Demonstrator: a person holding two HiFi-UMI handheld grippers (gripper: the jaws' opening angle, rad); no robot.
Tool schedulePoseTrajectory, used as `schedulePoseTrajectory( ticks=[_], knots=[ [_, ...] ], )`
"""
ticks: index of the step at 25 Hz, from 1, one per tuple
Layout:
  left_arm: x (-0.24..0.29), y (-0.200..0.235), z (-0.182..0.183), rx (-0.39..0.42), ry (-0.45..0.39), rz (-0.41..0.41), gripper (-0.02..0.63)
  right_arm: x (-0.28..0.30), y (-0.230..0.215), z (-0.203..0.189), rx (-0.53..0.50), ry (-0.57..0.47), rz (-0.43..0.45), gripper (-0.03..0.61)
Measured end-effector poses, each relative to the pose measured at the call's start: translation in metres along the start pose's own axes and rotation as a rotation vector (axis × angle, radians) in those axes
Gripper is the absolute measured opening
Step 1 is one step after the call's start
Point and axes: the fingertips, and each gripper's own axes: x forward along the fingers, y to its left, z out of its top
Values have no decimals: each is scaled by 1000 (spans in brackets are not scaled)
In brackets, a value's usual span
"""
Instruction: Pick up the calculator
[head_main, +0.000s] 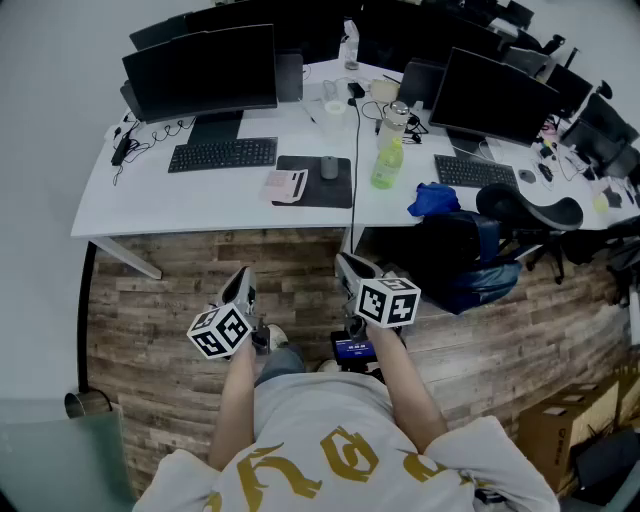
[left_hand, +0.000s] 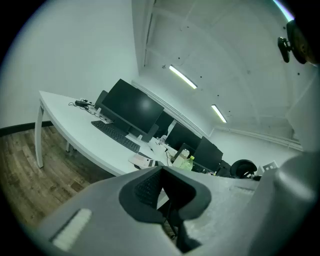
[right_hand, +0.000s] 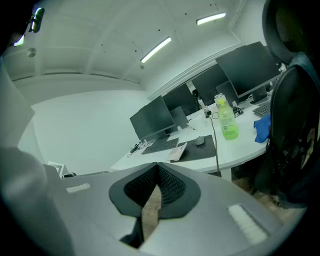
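Upper centre of the head view, on the white bench (head_main: 180, 200), what we take for the flat pinkish calculator (head_main: 286, 185) overlaps the dark rectangular mat (head_main: 332, 192)'s left edge. Our left gripper (head_main: 240, 282) and right gripper (head_main: 352, 268) hold their jaws together, empty.

1. Cool, even light fills the room. It comes from ceiling strips (left_hand: 182, 77), which glare white in both gripper views.
2. The white desk (head_main: 200, 205) looks bright in the head view, and a soft shadow lies under it on the floor (head_main: 150, 300).
3. All three views bulge and bend at the edges, with black corners.
4. Close to the lens, my left gripper (left_hand: 163, 168) and right gripper (right_hand: 157, 164) look soft and blurred, their pads dark.
5. Far things are fairly sharp, though slightly grainy.
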Motion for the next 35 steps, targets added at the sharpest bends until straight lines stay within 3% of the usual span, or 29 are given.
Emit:
schedulePoseTrajectory(
  ticks=[8, 11, 12, 13, 17, 21, 26, 35],
  knots=[
    [22, -18, -2, -4, -8, -18, 0, -7, -20, 1, -11, 8, -8, 26],
    [30, -23, -2, 6, -7, -26, 0, -7, -20, 16, 68, -61, 80, 26],
    [33, -20, -1, 7, -8, -17, 0, -5, -18, 21, 97, -74, 128, 48],
    [36, -15, -1, 7, -11, -1, 21, -2, -17, 24, 114, -77, 163, 111],
    [56, 8, 2, -3, -12, 52, 69, 20, -33, 34, 90, -70, 144, 107],
    [92, 38, 3, -24, 9, 84, 87, 66, -51, 38, 123, -18, 162, 183],
    [162, 87, 12, -41, 67, 125, 87, 156, -81, 54, 144, 61, 136, 181],
    [251, 143, 1, -24, 258, 162, 87, 275, -127, 58, 211, 234, 60, 192]
  ],
)
